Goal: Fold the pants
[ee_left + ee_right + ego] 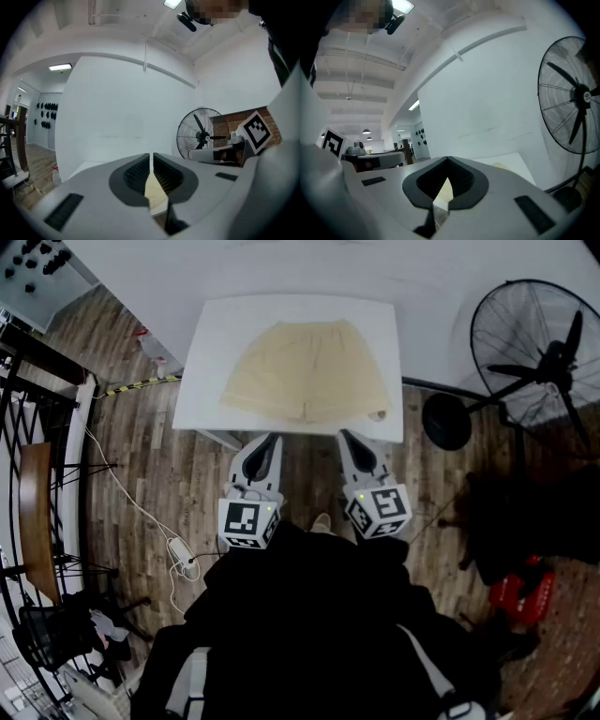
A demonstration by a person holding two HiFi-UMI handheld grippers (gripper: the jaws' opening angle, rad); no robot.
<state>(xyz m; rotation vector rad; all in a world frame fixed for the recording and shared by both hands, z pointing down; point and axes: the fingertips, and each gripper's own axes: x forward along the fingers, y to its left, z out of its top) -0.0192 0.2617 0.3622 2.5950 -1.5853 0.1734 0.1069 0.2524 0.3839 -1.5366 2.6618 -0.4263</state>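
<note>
The room is evenly lit by ceiling lamps [60, 67]. The white table [202, 362] is rendered bright. Strong fisheye bending and dark corners are seen in both gripper views.

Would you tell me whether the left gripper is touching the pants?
Apart: the head view shows bare table between the left gripper and the pants hem.

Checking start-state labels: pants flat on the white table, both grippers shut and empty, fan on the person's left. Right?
No: the fan is on the person's right, per the head view. Rest holds: pants flat on white table, left gripper and right gripper shut, empty.
</note>
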